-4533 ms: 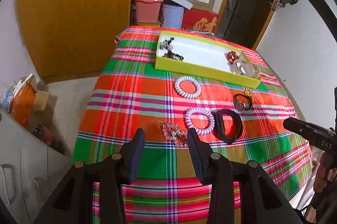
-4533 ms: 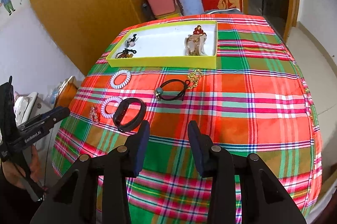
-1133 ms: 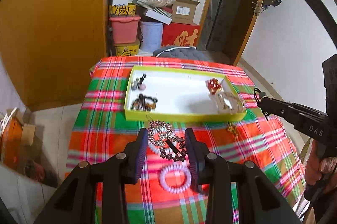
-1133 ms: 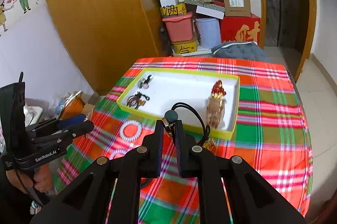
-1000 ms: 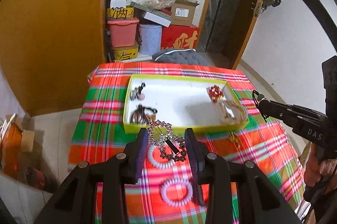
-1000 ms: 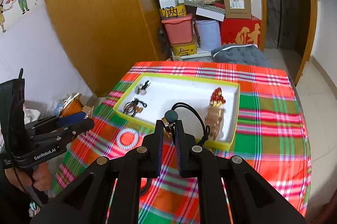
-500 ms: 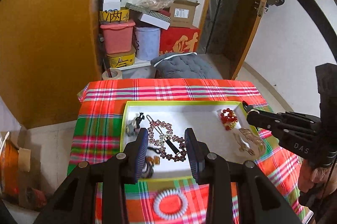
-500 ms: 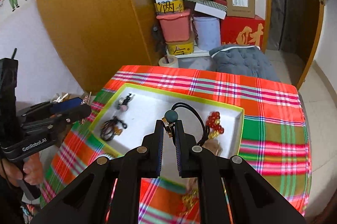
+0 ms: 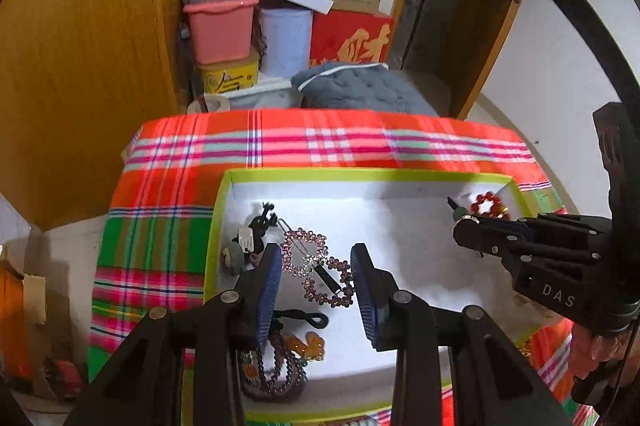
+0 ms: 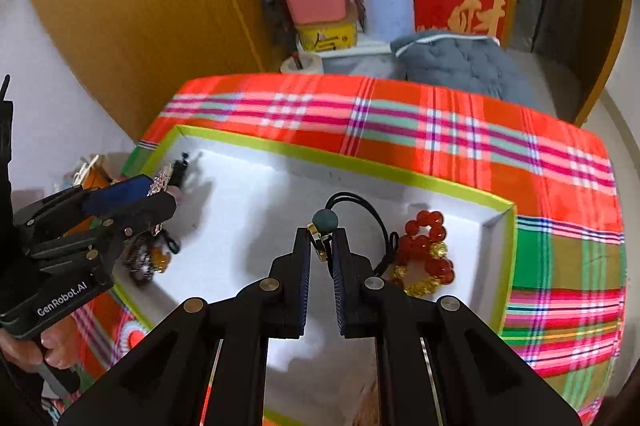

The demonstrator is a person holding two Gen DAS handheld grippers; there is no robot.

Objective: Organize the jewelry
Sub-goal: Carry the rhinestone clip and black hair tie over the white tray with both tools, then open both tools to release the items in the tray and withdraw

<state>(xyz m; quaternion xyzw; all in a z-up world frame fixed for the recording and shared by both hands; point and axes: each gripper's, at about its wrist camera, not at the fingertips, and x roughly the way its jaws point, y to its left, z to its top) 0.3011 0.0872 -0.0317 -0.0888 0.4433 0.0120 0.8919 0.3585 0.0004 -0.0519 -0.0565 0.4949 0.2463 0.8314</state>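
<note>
our left gripper [image 9: 314,268] pinches a sparkly hair clip [image 9: 316,266] over the white tray [image 9: 400,186]; our right gripper [image 10: 322,246] pinches a black hair tie [image 10: 352,204] above it too.

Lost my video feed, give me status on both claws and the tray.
Left claw shut on sparkly hair clip, over the tray. Right claw shut on black cord bracelet, also over tray. Nothing blocking.
</note>
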